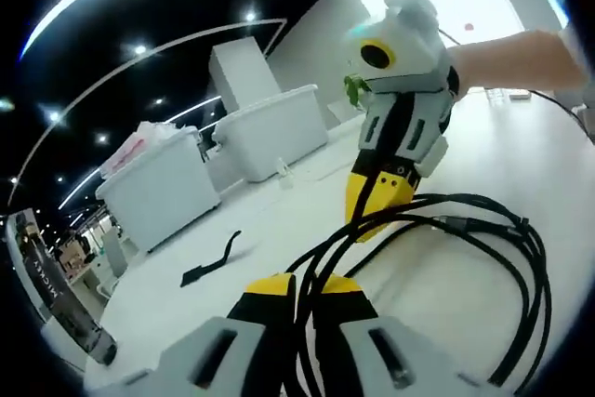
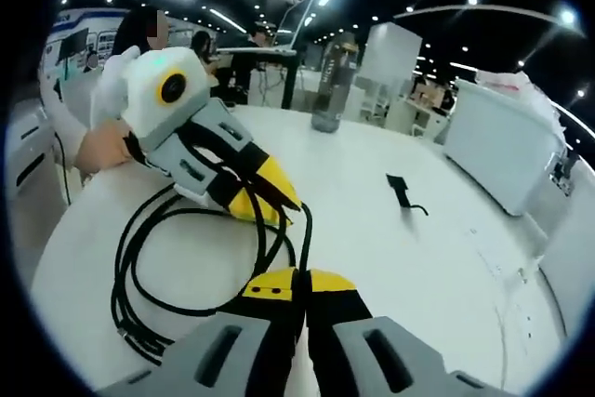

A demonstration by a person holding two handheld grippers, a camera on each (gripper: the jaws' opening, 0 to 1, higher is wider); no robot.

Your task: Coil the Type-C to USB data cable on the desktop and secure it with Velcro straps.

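On the counter, both grippers clamp the coiled cable: left gripper, right gripper. Maintain loop tension; the strap lies well apart.

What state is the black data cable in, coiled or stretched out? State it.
Coiled. The black data cable lies in several overlapping loops on the white desktop, pinched by the left gripper and right gripper.

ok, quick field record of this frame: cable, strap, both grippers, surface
cable: black, coiled in loops on the white desktop
left gripper: jaws shut on the cable strands
right gripper: jaws shut on the cable beside the coil
strap: black Velcro strap lies flat on the desktop, apart from the coil, not yet used
surroundings: white lidded bins at the desk edge; dark bottle farther back
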